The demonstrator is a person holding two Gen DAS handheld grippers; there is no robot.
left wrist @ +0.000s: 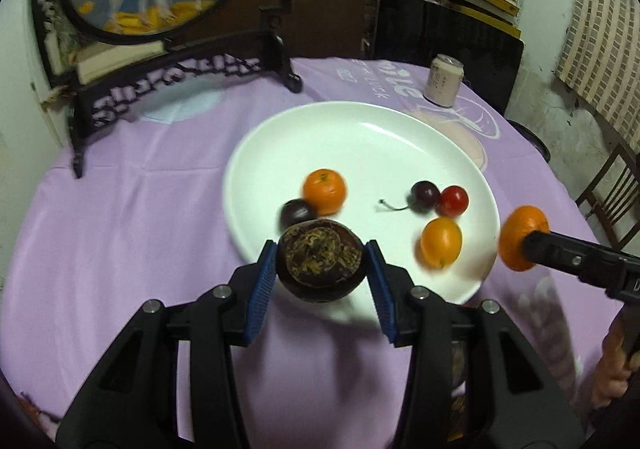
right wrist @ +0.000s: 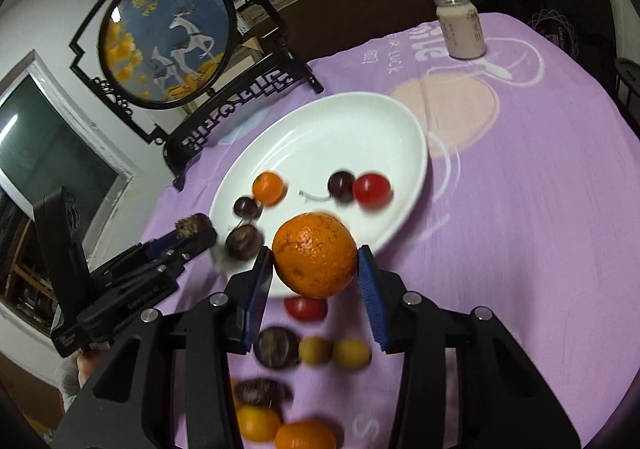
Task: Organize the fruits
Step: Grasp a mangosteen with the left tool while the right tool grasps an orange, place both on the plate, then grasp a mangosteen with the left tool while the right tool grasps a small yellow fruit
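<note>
Plate: the white plate (left wrist: 360,137) sits mid-frame on the purple tablecloth (left wrist: 140,229); in the left wrist view it holds a small orange fruit (left wrist: 324,191), a dark cherry (left wrist: 297,212) touching it, a stemmed cherry (left wrist: 425,196), a red cherry tomato (left wrist: 454,201) and an orange cherry tomato (left wrist: 441,243).
Left gripper: the left gripper (left wrist: 322,269) is clenched on a dark round fruit (left wrist: 322,265), held over the plate's near rim at lower centre.
Right gripper: the right gripper (right wrist: 316,269) has its blue pads against a mandarin (right wrist: 315,253), above the plate's near edge.
Loose fruit: only the right wrist view shows fruit off the plate, on the cloth at the bottom: a red tomato (right wrist: 306,308), a dark fruit (right wrist: 278,347), two yellow fruits (right wrist: 334,352), another dark one (right wrist: 260,393) and two orange ones (right wrist: 280,429).
Hard to make out: these are motion-blurred and partly hidden by the fingers; the dark ones are perhaps the same kind as the held fruit.
Background: a can (left wrist: 444,80) stands at upper right behind the plate, a round deer screen (right wrist: 168,37) at upper left.
Cut off: a hand (left wrist: 612,365) shows at the left view's right edge.
</note>
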